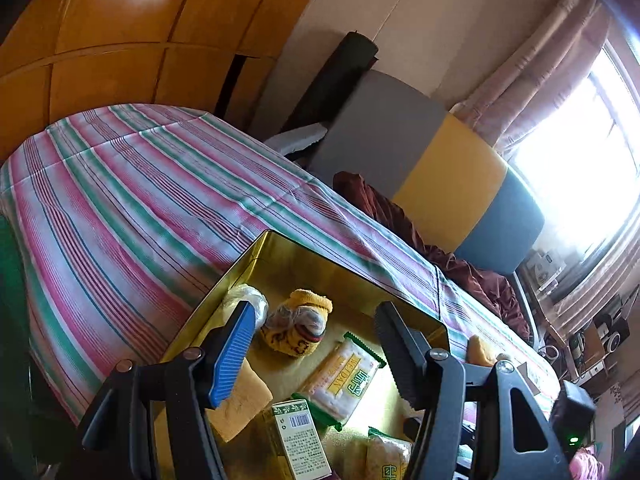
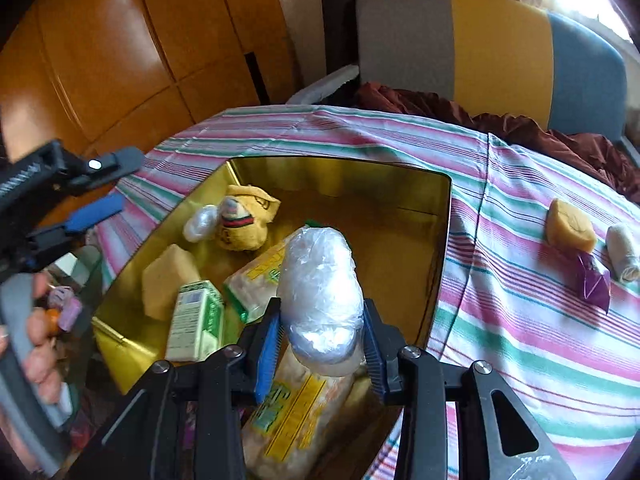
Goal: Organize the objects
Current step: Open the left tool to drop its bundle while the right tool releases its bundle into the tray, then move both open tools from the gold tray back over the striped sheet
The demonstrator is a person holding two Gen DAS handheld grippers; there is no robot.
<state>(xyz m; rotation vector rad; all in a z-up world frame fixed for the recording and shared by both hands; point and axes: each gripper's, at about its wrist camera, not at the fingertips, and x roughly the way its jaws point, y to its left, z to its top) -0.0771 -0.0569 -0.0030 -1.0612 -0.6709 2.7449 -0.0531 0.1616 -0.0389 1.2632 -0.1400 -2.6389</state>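
Striped cloth in pink, green and white covers the surface (image 2: 520, 320), and on it, toward the near edge, a gold metal tin (image 2: 400, 192) is seen holding the sorted things: cracker packets (image 2: 256, 276), a green-and-white carton (image 2: 196, 320), a yellow sponge block (image 2: 168, 276), a yellow knitted sock (image 2: 244, 224) and a small plastic-wrapped bundle (image 2: 202, 222).

The right claw (image 2: 320, 344) is clenched on a larger plastic-wrapped bundle (image 2: 320, 288), held over the tin's near part. The left claw (image 1: 316, 344) is released and empty above the tin.

The wrap is judged slippery and soft; the bundle could slide out early or, if released high, roll off the packets and tip against the tin's wall.

Only the right wrist view shows what remains outside near the right edge: a second sponge (image 2: 570, 226), a purple packet (image 2: 594, 284) and a white roll (image 2: 624, 252). The held bundle is not shown in the left wrist view.
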